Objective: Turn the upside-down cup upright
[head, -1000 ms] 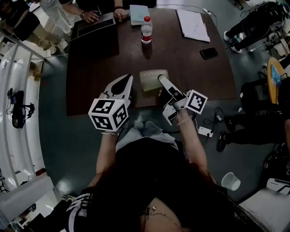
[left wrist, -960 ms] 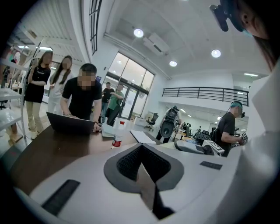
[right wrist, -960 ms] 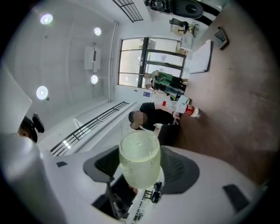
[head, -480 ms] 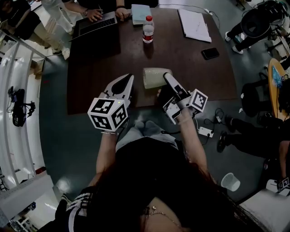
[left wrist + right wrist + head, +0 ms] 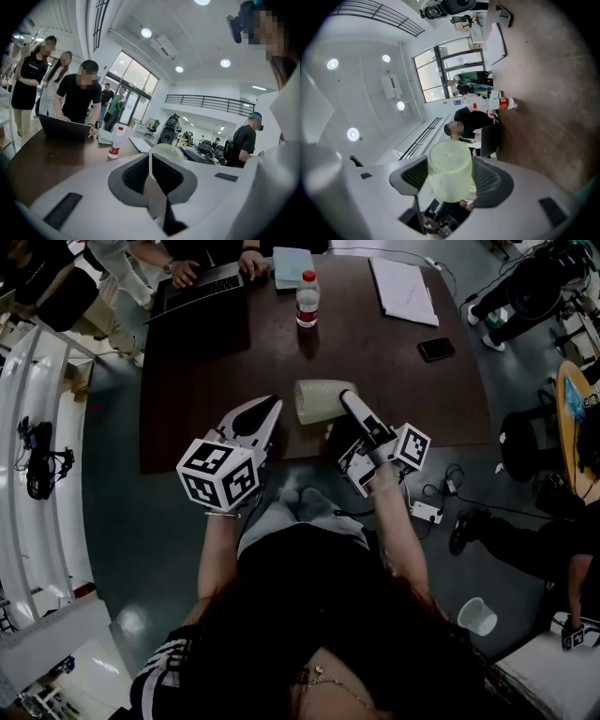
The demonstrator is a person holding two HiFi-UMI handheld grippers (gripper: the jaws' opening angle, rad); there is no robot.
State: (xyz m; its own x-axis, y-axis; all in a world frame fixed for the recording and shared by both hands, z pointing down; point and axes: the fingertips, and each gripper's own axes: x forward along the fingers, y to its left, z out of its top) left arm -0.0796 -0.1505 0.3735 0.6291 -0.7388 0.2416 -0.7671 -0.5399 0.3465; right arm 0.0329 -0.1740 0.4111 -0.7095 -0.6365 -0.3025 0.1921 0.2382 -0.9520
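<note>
Cup in R tongs, bottle, laptop, phone beyond

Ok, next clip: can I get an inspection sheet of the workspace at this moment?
Surface: dark brown table, cup worked at its near edge.
Job's things: pale green cup, on its side, not yet upright.
Clutter: water bottle, laptop, phone, papers.
Grippers: right gripper jaws shut on the cup; left gripper jaws shut, empty.
Cables: white adapter with lead on the floor.
Surroundings: people at the table's far end.
</note>
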